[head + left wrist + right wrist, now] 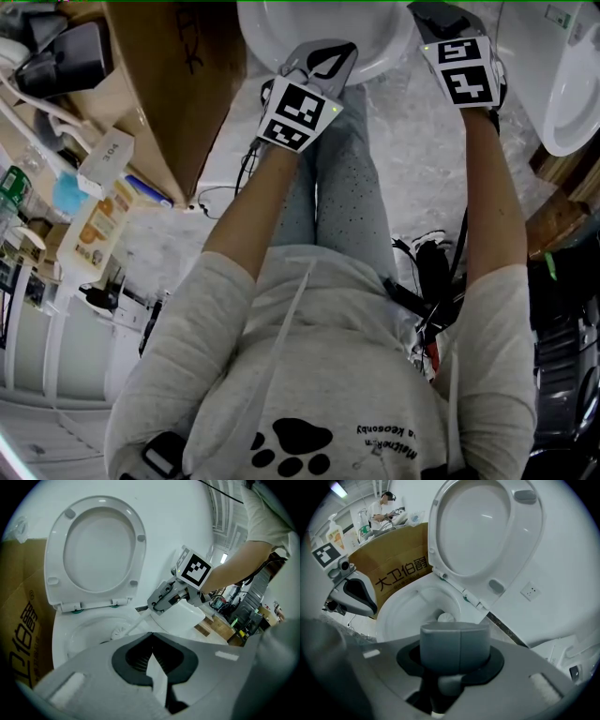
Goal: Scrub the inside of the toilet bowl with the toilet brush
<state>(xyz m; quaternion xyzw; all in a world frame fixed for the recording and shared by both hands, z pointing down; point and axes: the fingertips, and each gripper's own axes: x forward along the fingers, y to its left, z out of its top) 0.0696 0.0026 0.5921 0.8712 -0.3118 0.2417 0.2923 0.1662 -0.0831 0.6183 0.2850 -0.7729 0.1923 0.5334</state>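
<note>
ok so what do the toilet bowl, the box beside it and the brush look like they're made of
Toilet bowl: probably glazed ceramic. It is smooth, glossy white and catches soft highlights.
Box: cardboard, a matt brown sheet with dark printed characters.
Toilet brush: looks like white plastic, with a thin stiff handle and a bristly round head. It is too small to be sure.

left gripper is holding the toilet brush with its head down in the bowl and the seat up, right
No, it is the right gripper that holds the toilet brush, with its head down in the bowl and the seat up. The left gripper view shows the right gripper's jaws closed on the handle.
</note>
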